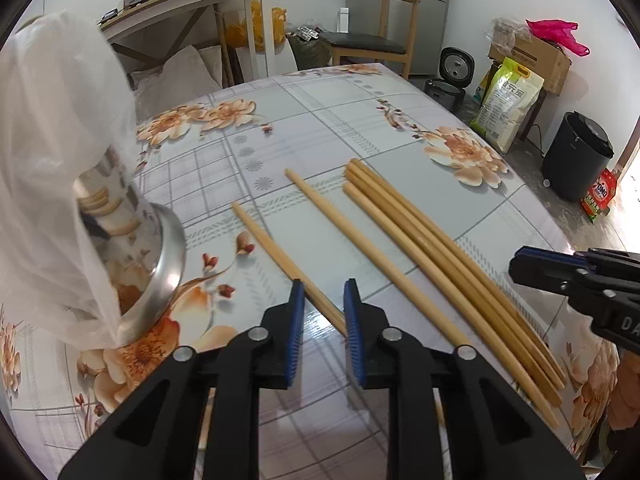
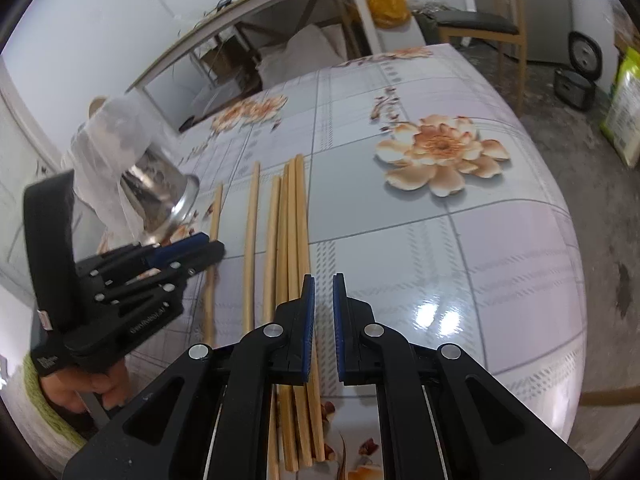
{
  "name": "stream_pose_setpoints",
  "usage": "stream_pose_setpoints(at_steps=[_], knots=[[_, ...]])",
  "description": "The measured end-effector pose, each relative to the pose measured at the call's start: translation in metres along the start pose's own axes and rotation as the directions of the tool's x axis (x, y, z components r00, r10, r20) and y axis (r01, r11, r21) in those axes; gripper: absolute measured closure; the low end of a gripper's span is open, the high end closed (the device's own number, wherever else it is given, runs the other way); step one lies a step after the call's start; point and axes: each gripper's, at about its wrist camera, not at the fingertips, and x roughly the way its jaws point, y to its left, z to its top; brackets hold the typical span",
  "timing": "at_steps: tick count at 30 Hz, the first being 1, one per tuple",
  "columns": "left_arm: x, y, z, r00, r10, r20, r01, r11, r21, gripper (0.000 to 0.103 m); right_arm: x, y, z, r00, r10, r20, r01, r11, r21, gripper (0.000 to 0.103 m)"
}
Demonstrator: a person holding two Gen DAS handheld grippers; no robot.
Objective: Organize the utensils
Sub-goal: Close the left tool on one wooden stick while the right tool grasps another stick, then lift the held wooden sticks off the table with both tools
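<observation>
Left gripper [image 1: 322, 300] jaws narrowly apart around one chopstick [image 1: 280, 256], pads not pressing. Right gripper [image 2: 323, 300] jaws nearly together, empty. Metal holder [image 1: 160, 264] at nine o'clock.

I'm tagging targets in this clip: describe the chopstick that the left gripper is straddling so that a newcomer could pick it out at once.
Start at the shiny metal holder draped in a plastic bag on the floral tablecloth. The chopsticks lie beside it, and the target chopstick is the one closest to the holder, running between the blue pads of the left gripper. Unlike the bundle further off, it lies alone.
</observation>
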Motion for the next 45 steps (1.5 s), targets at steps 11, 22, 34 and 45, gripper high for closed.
stream_pose_setpoints(at_steps=[11,22,34,45], knots=[[-0.006,0.013,-0.009,1.0,0.005,-0.001,-0.005,1.0,0.003,0.093,0.011,0.009,0.003,0.999,-0.031,-0.039,0.027,0.996,-0.084,0.097],[-0.01,0.02,-0.016,1.0,0.006,0.001,-0.006,1.0,0.001,0.094,0.018,0.015,0.004,0.995,-0.065,-0.076,0.057,0.993,-0.101,0.098],[-0.037,0.042,-0.046,1.0,-0.025,-0.017,0.024,0.999,-0.042,0.097,-0.003,0.005,-0.014,0.988,-0.063,-0.143,0.059,0.998,-0.027,0.099],[-0.046,0.059,-0.055,0.999,-0.034,-0.034,0.031,0.996,-0.086,0.097,0.005,0.01,-0.003,0.979,-0.123,-0.161,0.111,0.99,-0.082,0.091]])
